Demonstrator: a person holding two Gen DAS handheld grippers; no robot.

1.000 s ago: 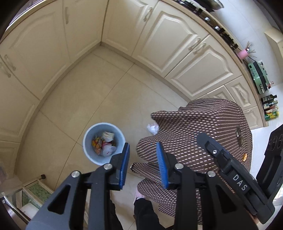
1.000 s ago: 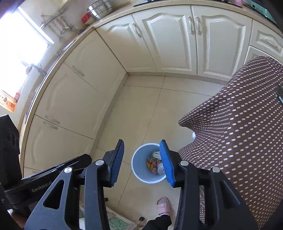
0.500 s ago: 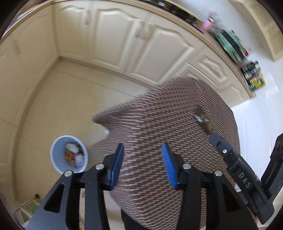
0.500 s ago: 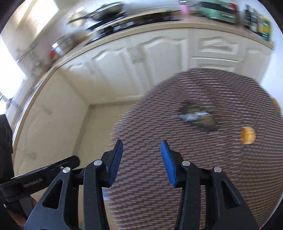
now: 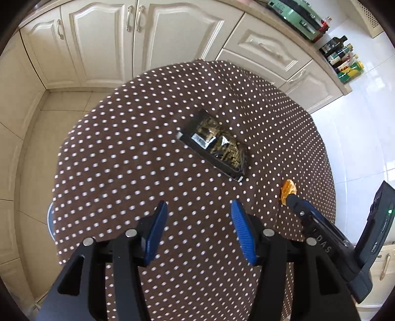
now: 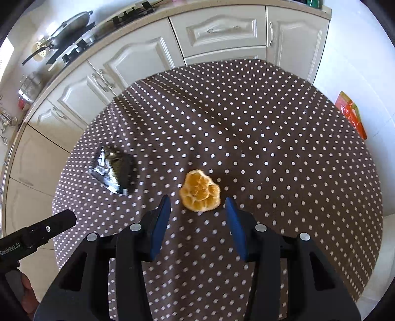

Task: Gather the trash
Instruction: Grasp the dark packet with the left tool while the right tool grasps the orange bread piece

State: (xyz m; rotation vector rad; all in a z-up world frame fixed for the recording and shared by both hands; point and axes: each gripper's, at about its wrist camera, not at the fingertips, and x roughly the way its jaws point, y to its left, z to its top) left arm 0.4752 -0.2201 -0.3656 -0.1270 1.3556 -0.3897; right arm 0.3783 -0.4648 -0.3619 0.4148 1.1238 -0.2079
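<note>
A black and gold foil wrapper (image 5: pixel 214 142) lies on the round table with the brown dotted cloth (image 5: pixel 123 158); it also shows in the right wrist view (image 6: pixel 113 172). An orange peel (image 6: pixel 200 191) lies near the table's middle, also seen in the left wrist view (image 5: pixel 288 190). My left gripper (image 5: pixel 197 229) is open and empty, above the cloth, short of the wrapper. My right gripper (image 6: pixel 197 222) is open and empty, just short of the peel. A sliver of the blue trash bin (image 5: pixel 49 219) shows past the table's left edge.
Cream kitchen cabinets (image 5: pixel 103 42) run behind the table. A counter holds bottles (image 5: pixel 343 61) and a green appliance (image 5: pixel 296 14). A stove with a pan (image 6: pixel 69 27) is at the left. A red-orange packet (image 6: pixel 351 113) lies on the white floor beyond the table.
Both grippers swung up from the floor and the blue bin to above the table. The wrapper and the peel are now in front of them. Both stayed open.
</note>
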